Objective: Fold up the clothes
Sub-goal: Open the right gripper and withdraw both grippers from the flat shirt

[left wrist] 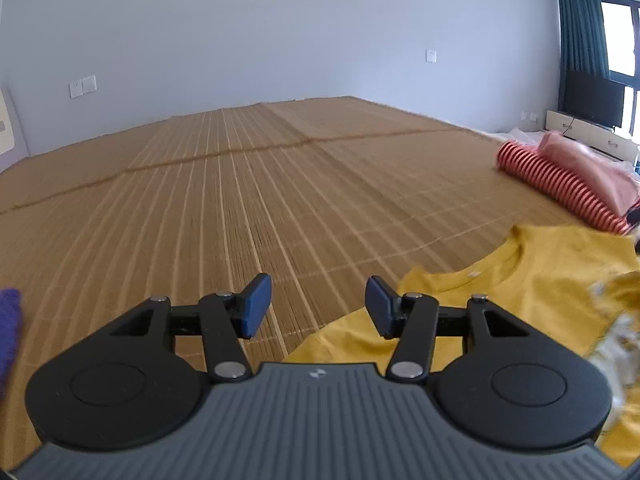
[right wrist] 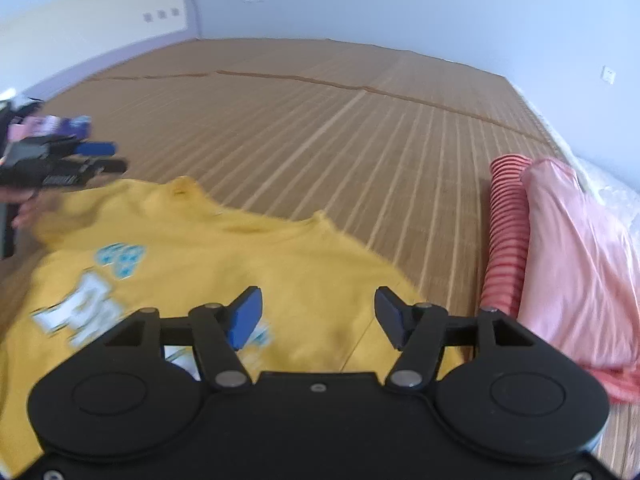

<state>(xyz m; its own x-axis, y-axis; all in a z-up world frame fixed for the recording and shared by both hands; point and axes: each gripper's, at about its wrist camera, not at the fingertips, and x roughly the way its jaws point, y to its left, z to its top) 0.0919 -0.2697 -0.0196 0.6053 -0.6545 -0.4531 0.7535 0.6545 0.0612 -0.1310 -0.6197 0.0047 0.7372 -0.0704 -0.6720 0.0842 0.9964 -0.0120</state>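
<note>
Presently the yellow shirt [right wrist: 224, 264] is lying rumpled on the mat [right wrist: 360, 128], left of the striped roll [right wrist: 506, 232]. Both grippers, left [left wrist: 318, 306] and right [right wrist: 318, 316], are gaping, holding nothing. Judged light, limp; pinching its shoulder seams looks soundest.

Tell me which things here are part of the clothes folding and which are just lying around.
Part of the job:
yellow shirt, spread on the mat
left gripper, open
right gripper, open
striped red garment and pink garment, stacked beside it

Lying about:
bamboo mat
purple cloth at the edge
monitor
curtain
</note>
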